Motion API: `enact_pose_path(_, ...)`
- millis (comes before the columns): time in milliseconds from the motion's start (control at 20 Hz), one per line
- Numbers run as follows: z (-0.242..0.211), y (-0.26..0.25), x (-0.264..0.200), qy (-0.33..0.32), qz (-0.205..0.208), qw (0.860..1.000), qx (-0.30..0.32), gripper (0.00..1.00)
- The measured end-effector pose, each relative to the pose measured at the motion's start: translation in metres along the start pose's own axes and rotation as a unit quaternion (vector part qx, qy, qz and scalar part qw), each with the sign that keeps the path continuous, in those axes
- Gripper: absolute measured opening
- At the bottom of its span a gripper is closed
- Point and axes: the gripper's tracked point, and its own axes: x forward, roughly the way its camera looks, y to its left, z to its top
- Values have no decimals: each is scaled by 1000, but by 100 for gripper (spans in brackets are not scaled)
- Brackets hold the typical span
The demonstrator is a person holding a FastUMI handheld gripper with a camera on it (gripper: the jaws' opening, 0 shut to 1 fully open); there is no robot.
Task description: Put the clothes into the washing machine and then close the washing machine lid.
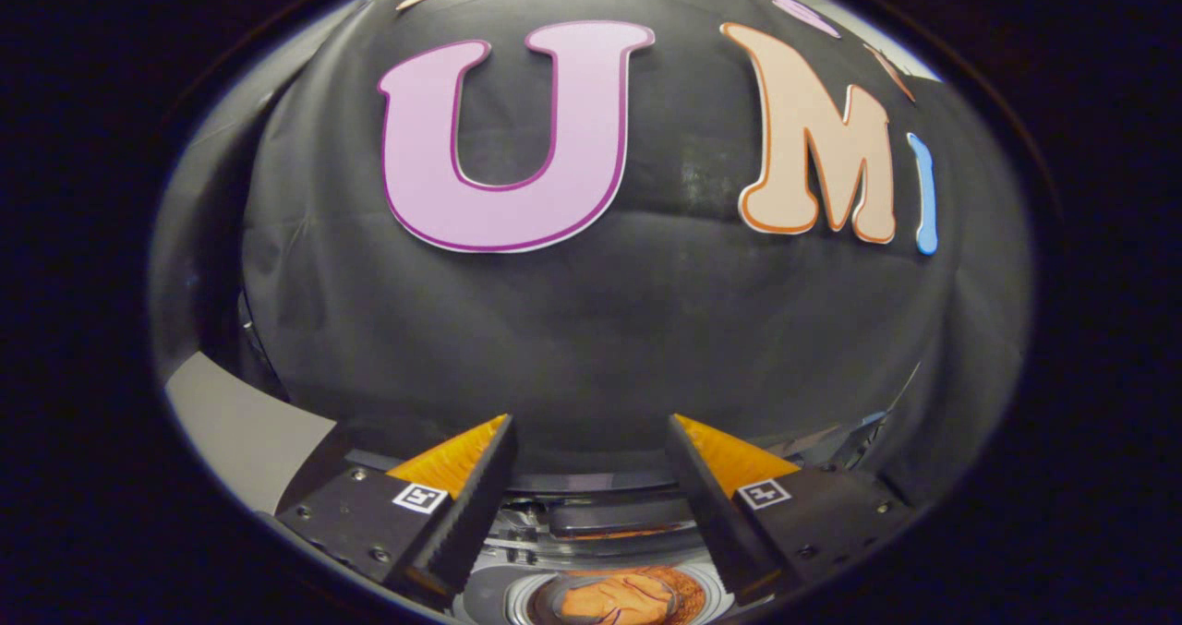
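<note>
- Gripper view: the gripper stands open, its two fingers spread apart with nothing held between them, pointing toward the black cloth wall at 12 o'clock.
- At 6 o'clock, low between the fingers, the washing machine shows its round drum opening, with orange clothes lying inside it.

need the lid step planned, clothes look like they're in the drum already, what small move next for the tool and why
Probably tip the tool down toward the washing machine. Its fingers are spread with nothing between them and face the booth wall, while the orange clothes already lie in the round drum low between the fingers. I can't make out the lid clearly, so bringing the washer top into view comes first.
</note>
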Motion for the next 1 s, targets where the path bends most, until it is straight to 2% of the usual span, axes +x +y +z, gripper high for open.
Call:
enact_pose_path(400,-26,-4,-55,14,26,1000,-1,98)
enact_pose_path(750,-83,-7,-112,70,36,997,5,98)
enact_pose_path(1000,-80,-13,-142,32,49,998,9,98)
